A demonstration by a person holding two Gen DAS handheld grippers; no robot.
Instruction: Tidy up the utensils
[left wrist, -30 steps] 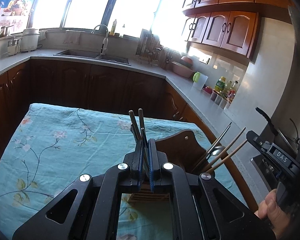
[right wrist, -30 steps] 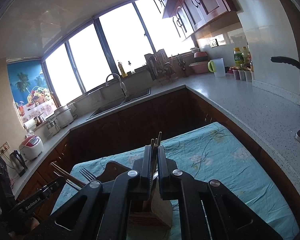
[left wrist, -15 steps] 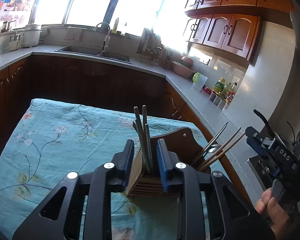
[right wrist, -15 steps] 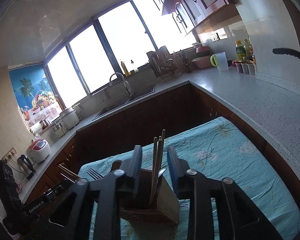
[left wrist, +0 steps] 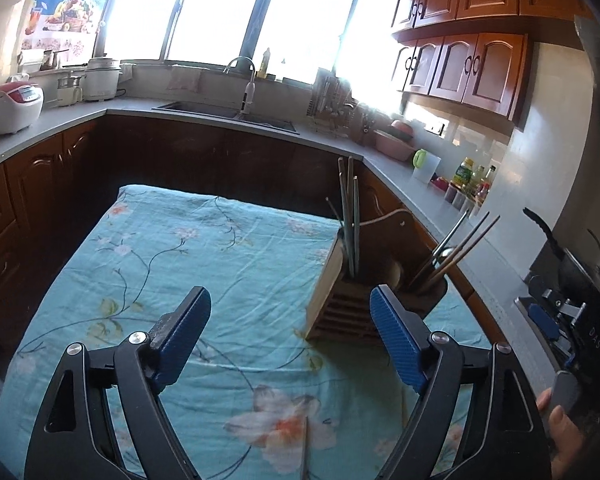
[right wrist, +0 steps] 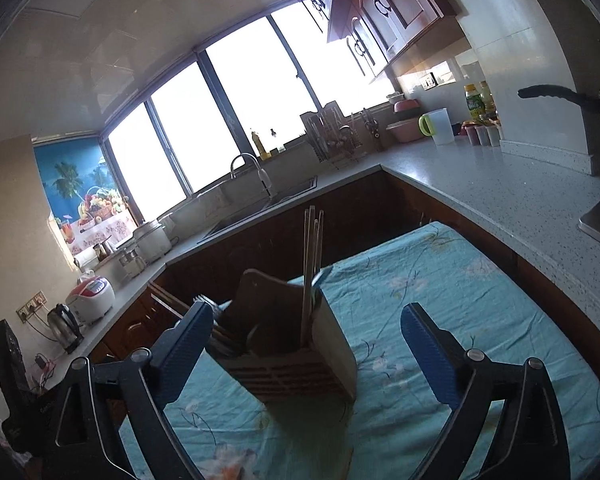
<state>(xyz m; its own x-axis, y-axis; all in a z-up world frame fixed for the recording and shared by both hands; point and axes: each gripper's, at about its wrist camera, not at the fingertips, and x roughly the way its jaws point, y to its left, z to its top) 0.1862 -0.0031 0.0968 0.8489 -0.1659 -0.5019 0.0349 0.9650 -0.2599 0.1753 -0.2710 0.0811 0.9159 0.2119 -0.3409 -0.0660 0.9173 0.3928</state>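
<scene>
Chopsticks (left wrist: 350, 220) upright in our wooden holder (left wrist: 338, 304), tips up, beside it both our left gripper (left wrist: 290, 336) and right gripper (right wrist: 306, 354) jaws spread wide, empty.

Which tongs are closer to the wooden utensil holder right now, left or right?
Right. The right tongs sit open, straddling the wooden utensil holder. The left tongs are open too, with the holder ahead near their right finger.

Table's covered with a teal floral cloth (left wrist: 188, 264), a bit wrinkled. Only thing sitting straight on it is the wooden holder (left wrist: 342, 304), toward the right edge. It stands upright, with chopsticks (right wrist: 312, 264) and other utensils sticking out.
</scene>
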